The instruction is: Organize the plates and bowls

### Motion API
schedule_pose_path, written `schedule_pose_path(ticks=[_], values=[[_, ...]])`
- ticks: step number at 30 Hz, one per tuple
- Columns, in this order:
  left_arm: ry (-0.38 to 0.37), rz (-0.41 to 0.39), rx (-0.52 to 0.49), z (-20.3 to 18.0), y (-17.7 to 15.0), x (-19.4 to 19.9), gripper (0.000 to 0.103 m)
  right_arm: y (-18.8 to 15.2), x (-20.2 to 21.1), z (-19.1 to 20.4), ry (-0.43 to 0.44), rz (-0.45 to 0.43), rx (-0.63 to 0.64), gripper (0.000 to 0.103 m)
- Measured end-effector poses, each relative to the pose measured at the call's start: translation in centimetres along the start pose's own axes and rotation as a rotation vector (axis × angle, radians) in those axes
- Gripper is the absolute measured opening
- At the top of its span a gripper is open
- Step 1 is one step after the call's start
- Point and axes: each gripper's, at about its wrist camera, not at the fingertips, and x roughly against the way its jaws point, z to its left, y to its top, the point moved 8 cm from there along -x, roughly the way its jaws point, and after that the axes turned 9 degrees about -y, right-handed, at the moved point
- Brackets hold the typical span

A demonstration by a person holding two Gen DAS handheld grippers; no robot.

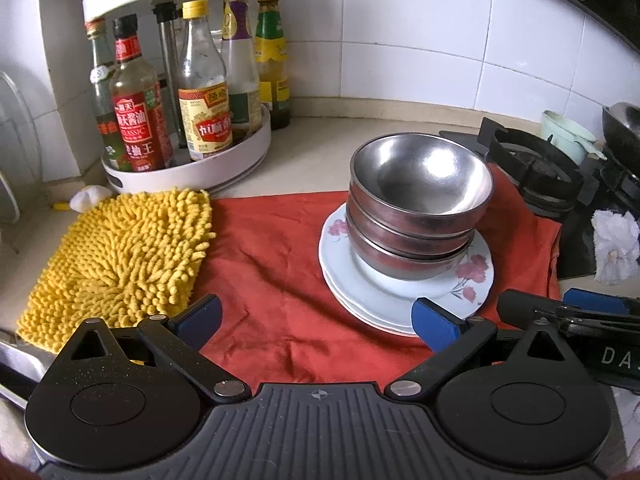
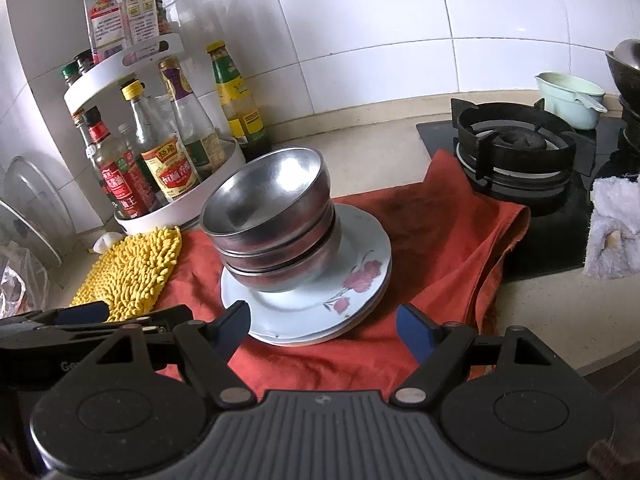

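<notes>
Both sets of fingers spread, gripping nothing: left gripper [image 1: 316, 316] hovering over near edge of red cloth [image 1: 276, 264], right gripper [image 2: 324, 328] straddling near rim of plate stack [image 2: 360, 248] without touching. Left to right on countertop [image 1: 304, 152]: spice rack [image 1: 188, 176] with sauce bottles at back left corner, yellow chenille mat [image 1: 116, 256] overlapping cloth's left edge, then metal bowls [image 1: 420, 204], three nested, sitting on floral plates at cloth's centre-right, gas burner [image 2: 516, 148] past cloth's right edge. Bowls on top of plates: likely consolidated into one pile, smaller and lighter on flat base; cloth presumably there as padding and anti-slip. Stack leans slightly, top bowl tilted. Looks mostly done or pre-lift. Left view only: other gripper's tip at right edge. Right view only: glass lid [image 2: 32, 204] far left, rack's top-tier packets, mint cup [image 2: 568, 100] behind burner, plate count clearer, two or three.
</notes>
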Motion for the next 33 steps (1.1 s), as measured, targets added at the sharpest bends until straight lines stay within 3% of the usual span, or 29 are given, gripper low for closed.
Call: schedule_pose_path(ticks=[14,33], values=[[0.036,-0.052,-0.024,0.1,0.3,1.1,0.1,0.2,0.3,0.6,0.014,-0.014,0.029,0.077],[0.046,-0.063,0.006,1.0,0.3,1.5,0.102,0.5,0.5,1.5,0.024,-0.02,0.057,0.077]])
